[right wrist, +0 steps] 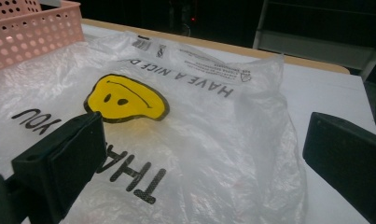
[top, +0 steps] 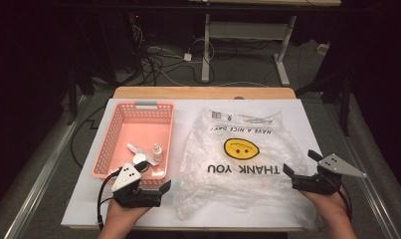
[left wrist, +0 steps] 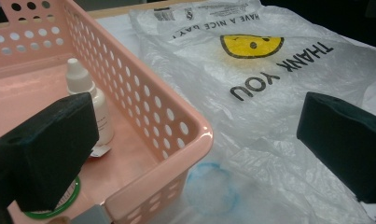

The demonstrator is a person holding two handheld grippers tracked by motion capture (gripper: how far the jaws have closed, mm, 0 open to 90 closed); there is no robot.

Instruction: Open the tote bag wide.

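Observation:
A clear plastic bag with a yellow smiley and "THANK YOU" print lies flat and crumpled on the white table cover. It also spreads across the left gripper view and the right gripper view. My left gripper is open and straddles the near right corner of the pink basket, one jaw over the basket and one over the bag. In its own view the left gripper holds nothing. My right gripper hangs open over the bag's right edge, and its view shows nothing between the jaws.
The pink basket holds a small white dropper bottle, a round green-rimmed item and a metal piece. A faint blue ring shows through the bag beside the basket. Cables lie on the floor beyond the table's wooden far edge.

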